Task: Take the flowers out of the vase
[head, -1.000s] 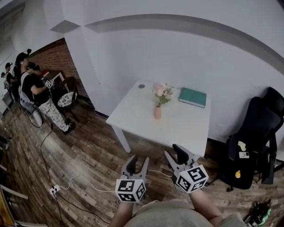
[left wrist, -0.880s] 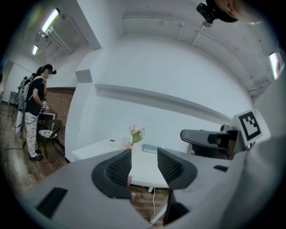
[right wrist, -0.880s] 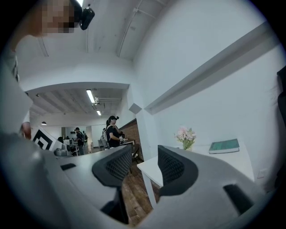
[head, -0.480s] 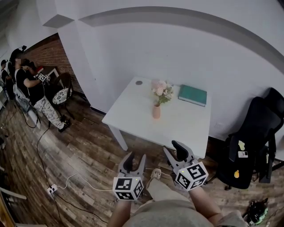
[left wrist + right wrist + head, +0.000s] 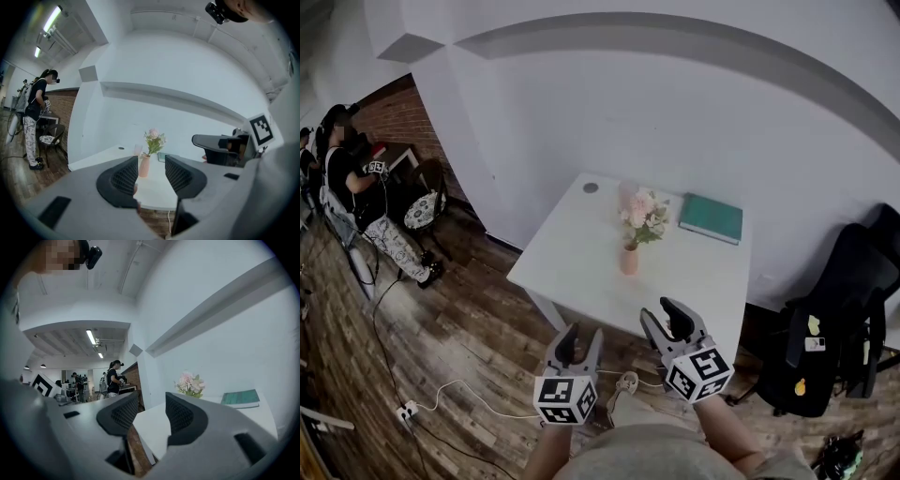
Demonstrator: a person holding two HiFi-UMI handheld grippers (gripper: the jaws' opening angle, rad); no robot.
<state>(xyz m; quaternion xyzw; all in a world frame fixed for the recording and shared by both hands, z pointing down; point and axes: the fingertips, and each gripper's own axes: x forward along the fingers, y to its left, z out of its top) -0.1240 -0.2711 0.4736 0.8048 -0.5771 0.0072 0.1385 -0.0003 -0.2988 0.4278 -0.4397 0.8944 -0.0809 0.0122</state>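
A small pink vase [image 5: 629, 260] stands upright near the middle of the white table [image 5: 572, 258], holding a bunch of pale pink flowers [image 5: 642, 214] with green leaves. The left gripper view shows the vase [image 5: 144, 166] and the flowers [image 5: 153, 139] straight ahead, beyond the jaws. In the right gripper view only the flowers [image 5: 189, 383] show, above the right jaw. My left gripper [image 5: 579, 338] is open and empty, short of the table's near edge. My right gripper [image 5: 666, 320] is also open and empty, just at that edge, well short of the vase.
A teal book [image 5: 711, 217] lies at the table's back right, and a small dark disc [image 5: 591, 187] at its back left. A black office chair [image 5: 839, 319] stands to the right. A white cable [image 5: 464, 394] crosses the wood floor. A person [image 5: 356, 192] stands far left.
Both grippers and the head have come nearer to the table; the vase and table now sit lower and closer in the head view. The jaws stay open.
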